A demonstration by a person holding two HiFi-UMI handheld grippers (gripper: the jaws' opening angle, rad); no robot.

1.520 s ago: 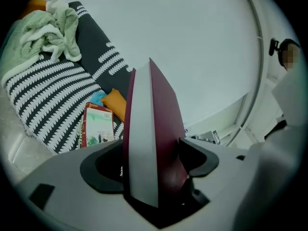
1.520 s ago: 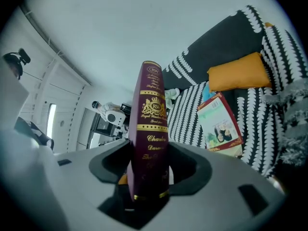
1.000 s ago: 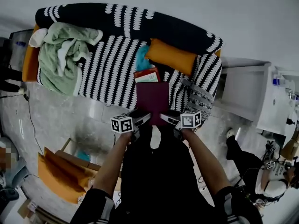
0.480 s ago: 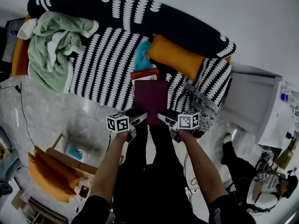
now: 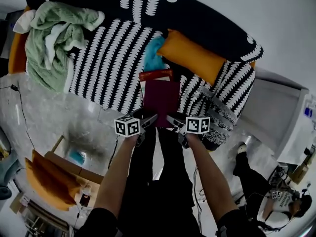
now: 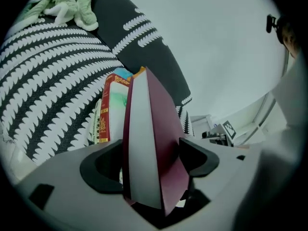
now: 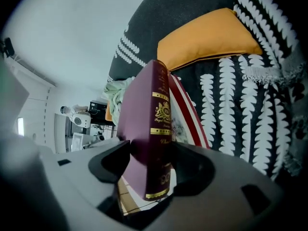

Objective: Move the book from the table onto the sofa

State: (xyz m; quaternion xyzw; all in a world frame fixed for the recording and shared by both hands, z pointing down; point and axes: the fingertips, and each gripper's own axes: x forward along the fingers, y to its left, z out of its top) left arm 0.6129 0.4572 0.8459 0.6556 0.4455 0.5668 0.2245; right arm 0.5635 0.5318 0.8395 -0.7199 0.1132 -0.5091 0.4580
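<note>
Maroon book [image 5: 161,97] over sofa [image 5: 108,58] seat, just above red-white book [image 5: 155,76], near orange cushion [image 5: 193,58]; touching or not, unclear. Left gripper [image 5: 148,119] clamped on page-edge side, right gripper [image 5: 174,120] clamped on spine side, both at near end. Hardback: likely stiff, fairly heavy, smooth cover may slip; two-sided pinch suits. Spine: gold crest, gold lettering, too small to read. Lower book's print illegible.

Left tongs [image 5: 149,119], right tongs [image 5: 173,119] side by side, tilted downward, both clamping book [image 5: 161,97]
</note>
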